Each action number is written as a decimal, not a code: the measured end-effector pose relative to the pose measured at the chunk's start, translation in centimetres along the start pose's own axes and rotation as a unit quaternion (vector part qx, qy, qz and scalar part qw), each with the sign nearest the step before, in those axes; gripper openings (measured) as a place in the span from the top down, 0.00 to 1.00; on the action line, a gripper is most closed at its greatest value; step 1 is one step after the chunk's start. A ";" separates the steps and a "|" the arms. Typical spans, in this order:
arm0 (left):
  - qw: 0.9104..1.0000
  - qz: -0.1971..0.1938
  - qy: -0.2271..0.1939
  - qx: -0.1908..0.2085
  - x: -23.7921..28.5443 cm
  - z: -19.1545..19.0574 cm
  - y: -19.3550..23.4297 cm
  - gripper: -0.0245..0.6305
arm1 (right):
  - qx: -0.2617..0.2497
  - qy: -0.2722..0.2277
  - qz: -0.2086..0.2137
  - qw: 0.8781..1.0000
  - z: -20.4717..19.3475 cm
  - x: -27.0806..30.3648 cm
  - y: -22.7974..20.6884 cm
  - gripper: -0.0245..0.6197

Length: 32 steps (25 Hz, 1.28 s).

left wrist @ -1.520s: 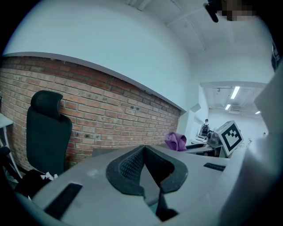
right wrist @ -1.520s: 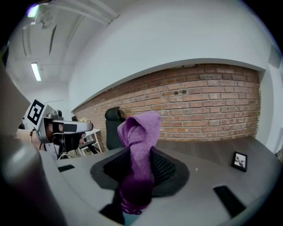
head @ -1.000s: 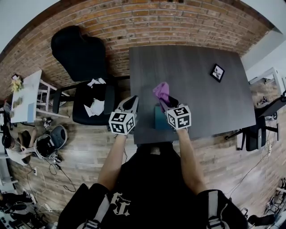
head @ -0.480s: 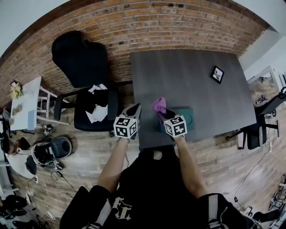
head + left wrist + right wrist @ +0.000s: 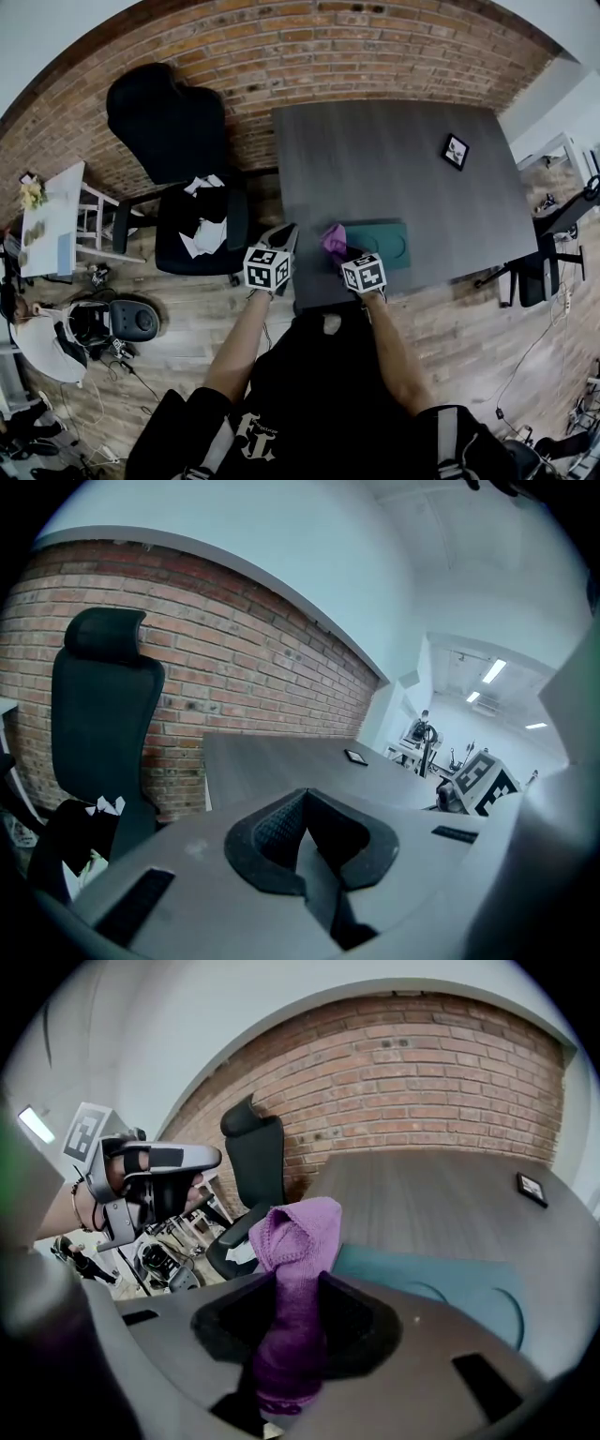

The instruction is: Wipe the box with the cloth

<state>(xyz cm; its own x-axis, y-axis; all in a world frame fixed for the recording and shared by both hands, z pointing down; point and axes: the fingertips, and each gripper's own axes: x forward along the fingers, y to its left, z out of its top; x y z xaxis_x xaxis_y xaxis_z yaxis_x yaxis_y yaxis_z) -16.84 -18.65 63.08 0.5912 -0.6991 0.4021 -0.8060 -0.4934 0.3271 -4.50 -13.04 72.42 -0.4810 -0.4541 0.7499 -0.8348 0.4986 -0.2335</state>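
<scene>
Cloth (image 5: 298, 1232) sits clenched in the right gripper's (image 5: 342, 253) jaws at the box's (image 5: 380, 246) nine o'clock end. Left gripper's (image 5: 309, 836) jaws meet, empty.

Purple cloth (image 5: 296, 1239), teal box (image 5: 448, 1283)

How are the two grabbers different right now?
The right gripper is shut on the purple cloth; the left gripper is shut with nothing between its jaws. The right gripper is at the left end of the teal box; the left gripper is at the left edge of the table, apart from the box. Both carry a cube with square markers.
</scene>
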 end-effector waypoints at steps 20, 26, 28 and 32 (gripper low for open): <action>0.999 -0.006 0.039 0.007 0.1 -3.4 -1.3 0.94 | 0.049 0.029 -0.006 0.998 -4.5 0.6 -1.0 0.53; 0.999 -0.016 0.043 0.014 0.8 -3.2 -2.6 0.94 | 0.056 0.028 -0.011 0.998 -5.1 0.0 -1.9 0.53; 0.999 -0.020 0.044 0.016 1.3 -3.1 -3.0 0.94 | 0.060 0.028 -0.013 0.998 -5.4 -0.2 -2.5 0.53; 0.998 -0.027 0.047 0.020 2.2 -2.9 -3.8 0.94 | 0.066 0.027 -0.024 0.997 -5.6 -0.9 -3.7 0.53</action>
<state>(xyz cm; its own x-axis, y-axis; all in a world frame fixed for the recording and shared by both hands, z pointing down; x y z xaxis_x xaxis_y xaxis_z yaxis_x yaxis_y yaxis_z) -12.43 -16.81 65.15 0.6325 -0.6199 0.4643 -0.7722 -0.5511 0.3162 0.48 -10.34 76.07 -0.4269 -0.4340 0.7934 -0.8865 0.3740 -0.2724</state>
